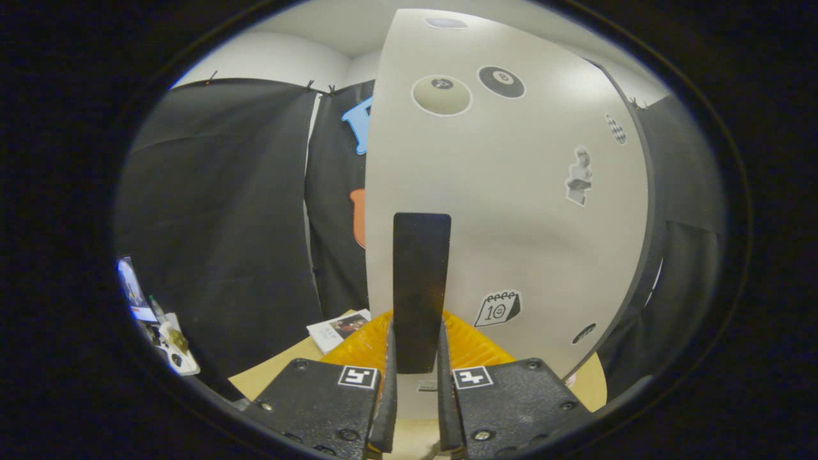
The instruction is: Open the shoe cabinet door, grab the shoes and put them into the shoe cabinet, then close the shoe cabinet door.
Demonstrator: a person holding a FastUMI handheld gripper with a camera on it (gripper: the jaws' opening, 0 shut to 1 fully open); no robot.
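Clenched on the flat black upright handle (420, 287), the jaws (416, 377) are seen at 6 o'clock. Its stiff pale stickered cabinet door (511, 211) (probably light, hinged) fills 12 to 3; the handle is judged the hold.

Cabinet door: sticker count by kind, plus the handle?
On the cabinet door, gripper shut on the black handle:
Billiard-ball stickers: 2
Calendar sticker: 1
Figure sticker: 1
Checkered sticker: 1
Small dark oval sticker: 1
Handle: 1
Total: 7
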